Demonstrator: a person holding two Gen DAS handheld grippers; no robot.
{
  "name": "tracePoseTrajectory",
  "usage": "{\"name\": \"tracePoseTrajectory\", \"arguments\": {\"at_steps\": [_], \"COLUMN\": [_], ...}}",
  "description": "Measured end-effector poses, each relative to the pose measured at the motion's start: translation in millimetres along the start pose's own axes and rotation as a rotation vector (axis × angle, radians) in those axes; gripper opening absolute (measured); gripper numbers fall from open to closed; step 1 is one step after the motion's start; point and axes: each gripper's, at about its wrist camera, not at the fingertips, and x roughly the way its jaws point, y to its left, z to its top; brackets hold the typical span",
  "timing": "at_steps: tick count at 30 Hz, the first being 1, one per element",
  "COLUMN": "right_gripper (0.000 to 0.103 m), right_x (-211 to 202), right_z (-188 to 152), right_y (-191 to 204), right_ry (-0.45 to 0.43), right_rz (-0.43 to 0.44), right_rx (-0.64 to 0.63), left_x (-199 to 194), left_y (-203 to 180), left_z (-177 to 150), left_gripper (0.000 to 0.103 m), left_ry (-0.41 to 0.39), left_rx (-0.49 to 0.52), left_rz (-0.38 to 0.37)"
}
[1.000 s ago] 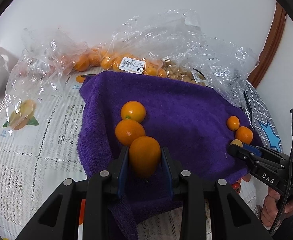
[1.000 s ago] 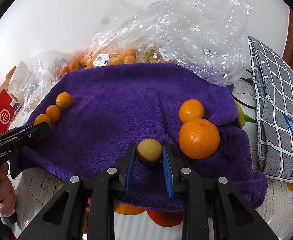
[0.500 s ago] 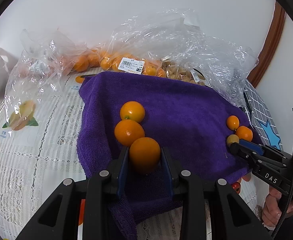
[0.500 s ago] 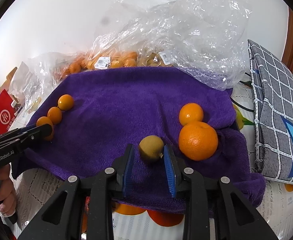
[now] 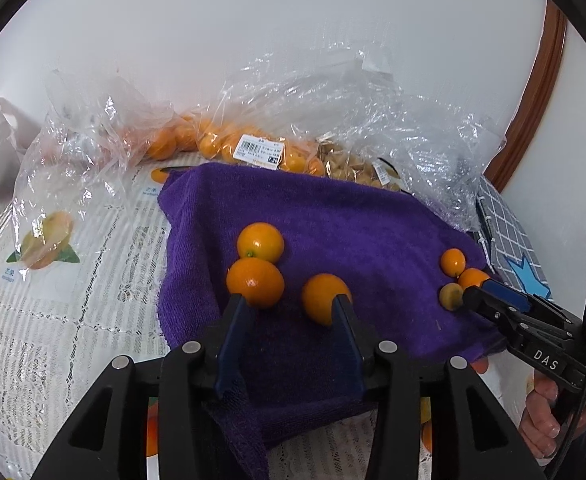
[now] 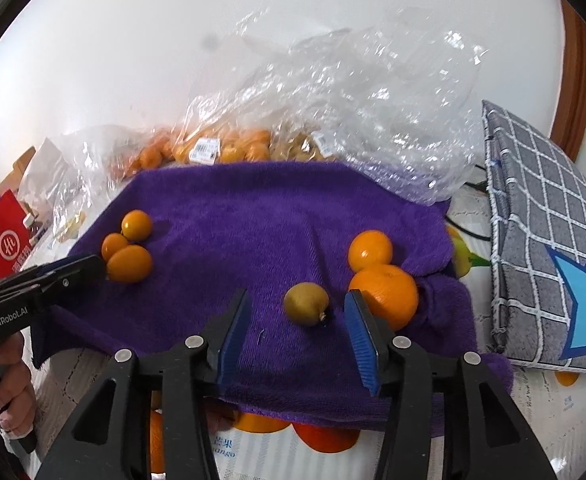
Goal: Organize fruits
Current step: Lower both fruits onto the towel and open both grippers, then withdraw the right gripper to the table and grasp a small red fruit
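We are spreading both grippers: the left gripper [image 5: 289, 306] is releasing an orange [image 5: 325, 298], the right gripper [image 6: 297, 316] a longan [image 6: 305, 304], on the towel [image 6: 253, 208].

Both hand-held grippers, left [image 5: 289, 304] and right [image 6: 297, 308], have just opened.

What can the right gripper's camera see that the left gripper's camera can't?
Only the right wrist view shows the red packet at the left edge and the whole grey checked cushion with its blue star.

Only the left wrist view shows the mango picture on the tablecloth under clear plastic.

Both show the purple towel, the bags of fruit behind it, three small oranges on one side and the brownish fruit beside two oranges on the other. Each gripper's jaws have just been opening, with its fruit loose between them.
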Motion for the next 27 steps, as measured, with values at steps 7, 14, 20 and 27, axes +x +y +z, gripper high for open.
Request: {"name": "tracePoseTrajectory", "arguments": {"at_steps": [7,14,20,27], "right_gripper": [0.052,0.052,0.051,0.052], "right_x": [-18,-31,-43,-59], "right_z": [1,-6,-16,-34], "right_y": [-1,6,13,11], "right_ry": [-0.067,-0.114,-0.112,-0.069], "right_rz": [-0.017,-0.03,-0.005,-0.025], "right_rx": [0.017,-0.015,-0.018,0.037], "left_x": [-7,-19,-19,-21], "left_y": [0,-5,-10,-13], "left_z": [0,0,0,-3], "left_gripper": [0.042,0.042,0.042,0.042], "left_ry": [-0.04,-0.109,-0.124,-0.119], "left_rx": [-0.006,0.022,0.047,0.066], "left_rz": [-0.011,0.003,0.029,0.008]}}
